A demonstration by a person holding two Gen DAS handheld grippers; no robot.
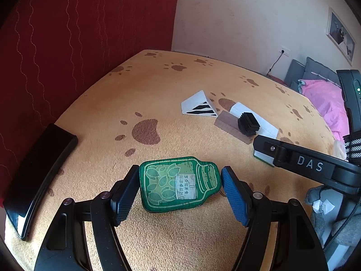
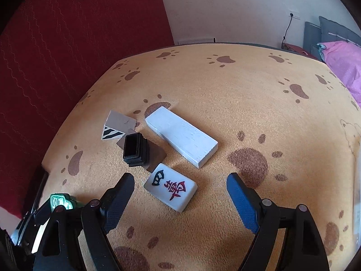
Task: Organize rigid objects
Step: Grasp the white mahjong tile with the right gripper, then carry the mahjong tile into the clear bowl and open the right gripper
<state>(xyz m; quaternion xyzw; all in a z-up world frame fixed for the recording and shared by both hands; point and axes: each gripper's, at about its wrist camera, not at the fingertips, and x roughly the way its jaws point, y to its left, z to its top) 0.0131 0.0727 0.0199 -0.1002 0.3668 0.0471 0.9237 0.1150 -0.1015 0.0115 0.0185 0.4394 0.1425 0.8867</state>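
The green bottle-shaped tag (image 1: pixel 179 184) lies flat on the paw-print cloth (image 1: pixel 158 90), its neck pointing right, and it sits squarely between the fingers of the left gripper (image 1: pixel 179 192). The jaws stand apart around it: the left pad looks to be right against the tag's base, while a sliver of cloth shows between the blue right pad (image 1: pixel 235 197) and the cap end. So it brackets the tag, no firm squeeze visible.

Over on the right side, the mahjong tile (image 2: pixel 170 186) lies face up with its red and black characters showing, just inside the span of the right gripper (image 2: pixel 180 199). Those jaws are wide apart and hold nothing; the tile lies nearer the dark left finger, well clear of the blue one (image 2: pixel 242 204).

Beyond the tile, the cluster: a black ribbed cap (image 2: pixel 134 149) resting on a brown wooden block (image 2: pixel 156 155), a long white block (image 2: pixel 181 136) just beside them, and a wedge with zebra stripes (image 2: pixel 117 128) at the far left of the group.

In the left wrist view, a black glossy device (image 1: pixel 38 178) rests at the cloth's left edge, near the red curtain (image 1: pixel 79 22). A pink blanket (image 1: pixel 325 99) lies off to the right.
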